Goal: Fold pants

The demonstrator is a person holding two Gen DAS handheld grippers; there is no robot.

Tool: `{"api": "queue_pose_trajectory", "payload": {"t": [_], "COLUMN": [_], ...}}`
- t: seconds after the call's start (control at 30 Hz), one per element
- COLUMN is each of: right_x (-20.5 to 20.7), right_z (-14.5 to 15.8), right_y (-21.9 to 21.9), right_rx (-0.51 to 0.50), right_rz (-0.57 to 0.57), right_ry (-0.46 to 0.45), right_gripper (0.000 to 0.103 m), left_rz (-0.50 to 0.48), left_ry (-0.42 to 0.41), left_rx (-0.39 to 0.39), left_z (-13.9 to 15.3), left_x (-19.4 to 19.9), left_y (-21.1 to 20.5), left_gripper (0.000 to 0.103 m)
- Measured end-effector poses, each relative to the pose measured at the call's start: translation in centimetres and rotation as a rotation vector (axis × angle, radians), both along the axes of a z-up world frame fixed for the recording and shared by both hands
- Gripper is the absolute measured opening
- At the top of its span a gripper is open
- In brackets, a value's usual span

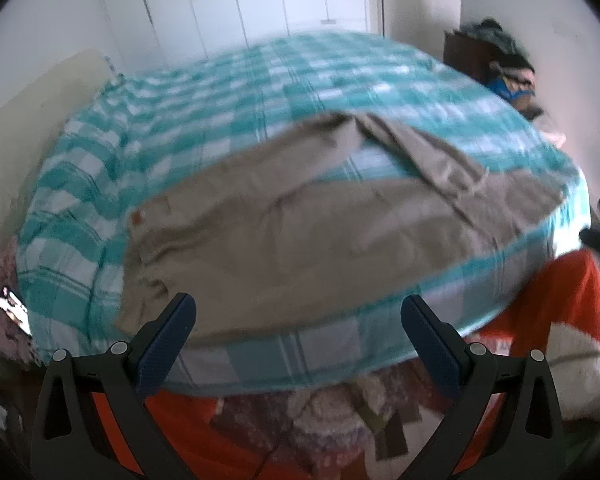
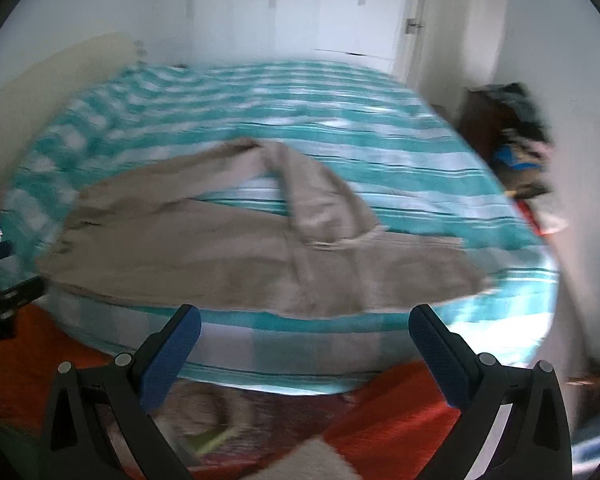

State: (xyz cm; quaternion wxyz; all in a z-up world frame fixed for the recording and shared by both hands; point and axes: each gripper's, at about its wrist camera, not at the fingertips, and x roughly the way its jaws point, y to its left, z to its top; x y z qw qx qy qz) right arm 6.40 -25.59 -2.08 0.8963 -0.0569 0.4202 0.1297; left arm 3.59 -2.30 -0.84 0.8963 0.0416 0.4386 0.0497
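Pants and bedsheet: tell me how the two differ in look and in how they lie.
The pants are plain beige; the bedsheet is checked in teal and white. The pants lie rumpled, one leg bent back over itself, while the bedsheet is spread fairly smooth across the bed. The pants cover only the near part; the bedsheet reaches every visible edge. Both are cloth, and neither the left gripper nor the right gripper touches them.

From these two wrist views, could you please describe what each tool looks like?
The left tool and the right tool look the same: black angular frames with round silver pivot pins, orange panels inside the arms, and textured dark blue pads on the fingers. No cables or markings show.
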Motion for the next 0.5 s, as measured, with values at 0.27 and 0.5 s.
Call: {"api": "queue_pose_trajectory", "payload": {"t": [0.27, 0.5], "right_x": [5.9, 17.1], "right_z": [-1.6, -14.1], "right_y": [0.1, 1.2], "right_rx": [0.058, -0.103], "right_rz": [0.142, 0.191], "right_ry": [-0.096, 0.155], "right_gripper": [0.102, 0.069], "left_rz": [-0.002, 0.031], "left_ry": [-0.077, 0.051], "left_rx": [-0.063, -0.05], "left_z": [0.9, -3.4], "left_x": [0.8, 0.3], "left_y": [0.6, 1.4], "left_gripper": [0.102, 0.102]}}
